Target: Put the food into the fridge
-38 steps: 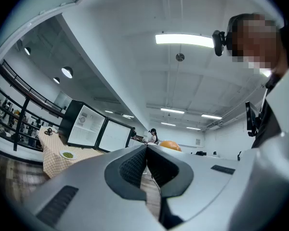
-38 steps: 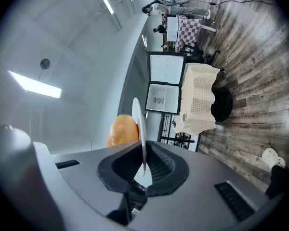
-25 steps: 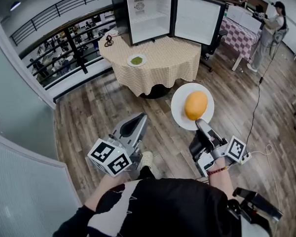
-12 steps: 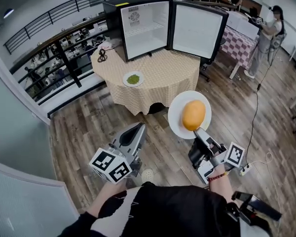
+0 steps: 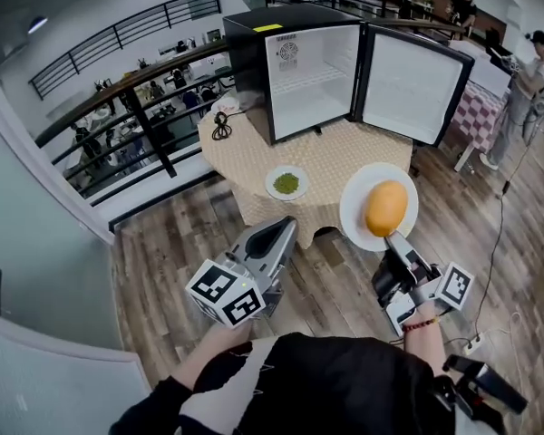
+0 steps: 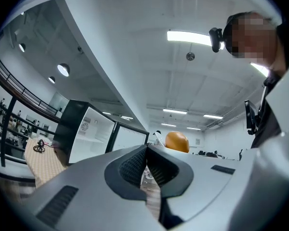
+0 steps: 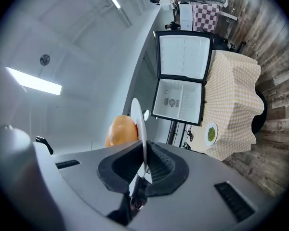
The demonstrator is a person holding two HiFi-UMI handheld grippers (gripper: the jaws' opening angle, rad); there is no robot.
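Observation:
My right gripper (image 5: 394, 240) is shut on the near rim of a white plate (image 5: 355, 208) that carries an orange bun-like food (image 5: 386, 207); it hangs above the wooden floor short of the table. In the right gripper view the plate's edge (image 7: 140, 129) sits between the pads, the orange food (image 7: 121, 131) beside it. My left gripper (image 5: 286, 227) is shut and holds nothing; its pads meet in the left gripper view (image 6: 146, 163). A small black fridge (image 5: 295, 66) stands on the round table (image 5: 344, 157) with its door (image 5: 406, 85) swung open and white shelves bare. A second plate with green food (image 5: 287, 184) rests on the table.
A black railing (image 5: 145, 116) runs along the left with a lower floor beyond. People stand at the far right near a checked-cloth table (image 5: 476, 111). A cable coil (image 5: 222, 125) lies on the round table's left side. A floor cable (image 5: 494, 243) trails at the right.
Both grippers and the plate with the orange food have come closer to the table and fridge, which now loom larger. The grips look unchanged.

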